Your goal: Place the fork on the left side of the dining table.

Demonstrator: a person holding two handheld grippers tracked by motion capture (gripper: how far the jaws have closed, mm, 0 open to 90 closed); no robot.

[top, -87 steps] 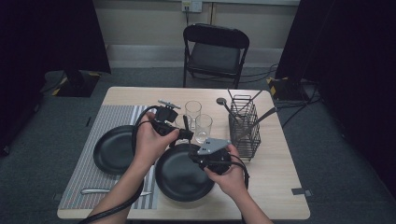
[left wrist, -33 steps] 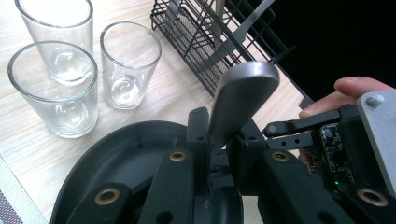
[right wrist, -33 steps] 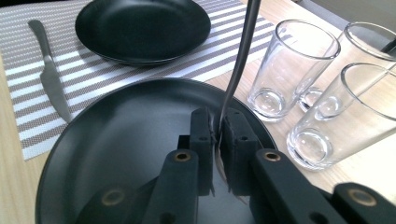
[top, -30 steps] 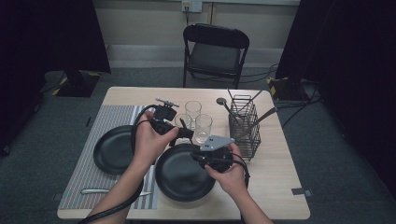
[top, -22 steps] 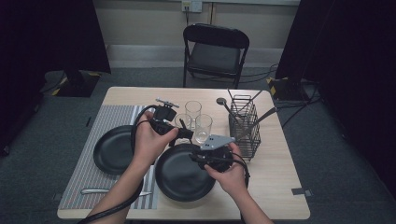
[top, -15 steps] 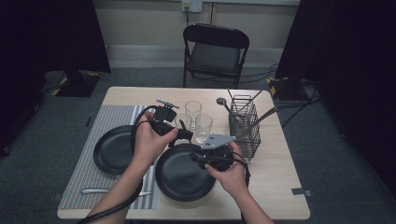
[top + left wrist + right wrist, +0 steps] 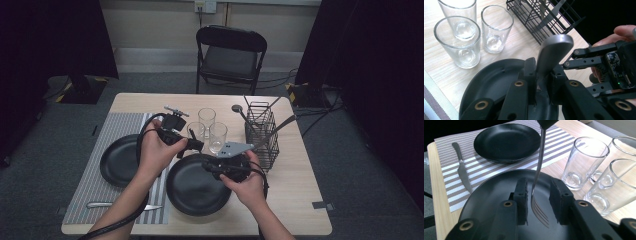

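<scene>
Between the right hand-held gripper point(image 7: 537, 202) jaws, fork point(image 7: 537, 177) tines hang unclamped.

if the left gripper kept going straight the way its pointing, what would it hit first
Most likely the right gripper. The left gripper, shut on the fork handle, points across the black plate toward it, and the right gripper sits just past the fork's end. Depth is hard to judge, so it might pass close beside.

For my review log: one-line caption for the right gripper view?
Fork hangs tines-down between the right gripper's open jaws, above a black plate.
</scene>
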